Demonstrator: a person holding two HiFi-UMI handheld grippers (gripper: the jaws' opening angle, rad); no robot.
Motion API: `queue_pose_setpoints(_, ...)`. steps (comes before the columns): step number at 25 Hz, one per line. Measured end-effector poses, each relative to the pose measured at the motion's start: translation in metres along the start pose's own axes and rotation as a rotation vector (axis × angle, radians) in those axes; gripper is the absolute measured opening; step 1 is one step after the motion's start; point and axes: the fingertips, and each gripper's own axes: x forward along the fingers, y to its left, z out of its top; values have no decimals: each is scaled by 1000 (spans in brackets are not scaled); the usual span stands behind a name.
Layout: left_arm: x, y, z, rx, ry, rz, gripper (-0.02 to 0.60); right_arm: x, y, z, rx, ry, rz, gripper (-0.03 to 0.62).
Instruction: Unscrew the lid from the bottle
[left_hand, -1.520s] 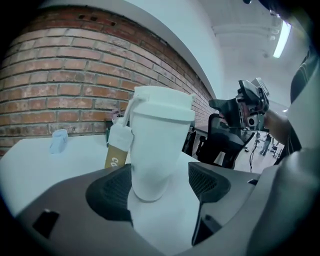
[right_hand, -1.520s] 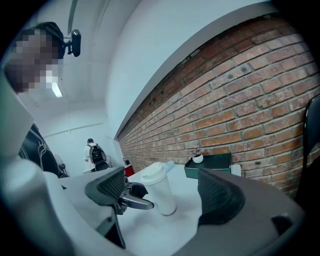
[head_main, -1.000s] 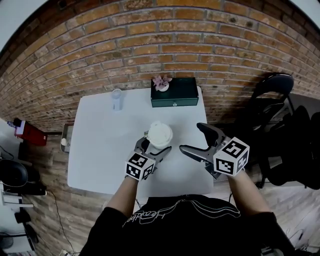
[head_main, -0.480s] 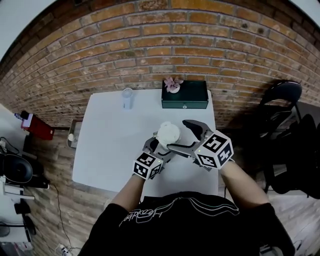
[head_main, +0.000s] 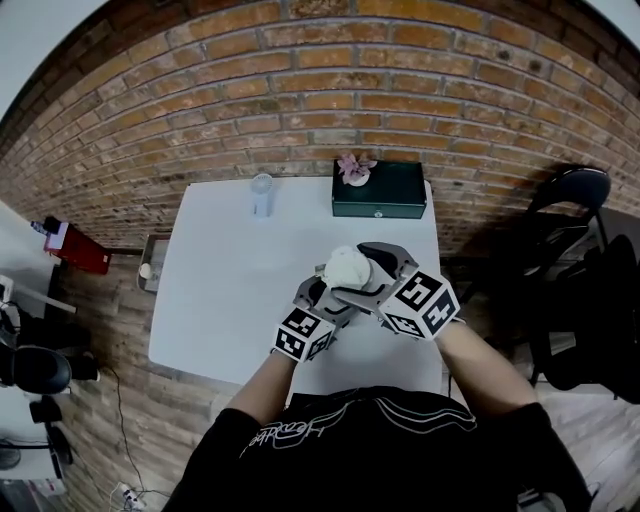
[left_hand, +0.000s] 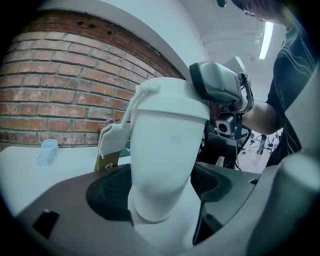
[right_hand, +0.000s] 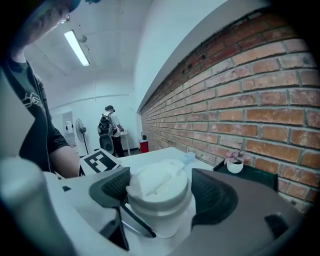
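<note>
A white bottle (left_hand: 165, 165) with a white lid (head_main: 347, 266) stands upright between both grippers over the white table (head_main: 220, 290). My left gripper (head_main: 322, 296) is shut on the bottle's lower body, a dark pad pressed on each side (left_hand: 107, 192). My right gripper (head_main: 358, 273) reaches in from the right at lid height. Its jaws are closing with the lid (right_hand: 159, 187) between them. One pad (right_hand: 107, 187) sits against the lid's edge, while the other (right_hand: 215, 195) stands slightly off it. A paper tag (left_hand: 112, 142) hangs from the lid's strap.
A dark green box (head_main: 380, 187) with a small pink flower pot (head_main: 355, 168) sits at the table's far edge by the brick wall. A small clear cup (head_main: 262, 192) stands far left. A black chair (head_main: 565, 210) is on the right.
My right gripper has come in from the right, where it stood apart and wide, and now brackets the lid with narrower jaws. The left gripper has kept hold of the bottle.
</note>
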Motion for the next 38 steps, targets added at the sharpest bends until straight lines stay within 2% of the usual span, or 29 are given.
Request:
queue_pose_setpoints(10,-1,0,0,-5,-2,-3,377,0,0,0,-19,2,15,360)
queue_pose_setpoints(15,-1,-1,1,2,1,-7,377,1,2,-2,-95,53,70,367)
queue_pose_setpoints(20,0,0,0,-1,-8,-1,377,2,3,-3,-134,89,184,367)
queue_pose_setpoints(26,0,-1,-1,-1,-12,-6,377,2,8,-5,-213,148,379,368)
queue_pose_setpoints(33,-3,-3,-2,-6,-2,-11,377,2,17,-10,-385,256,590,368)
queue_pose_setpoints(38,-2,-1,1,-4,-3,-12,377,1,17,-9,-419,290,666,368)
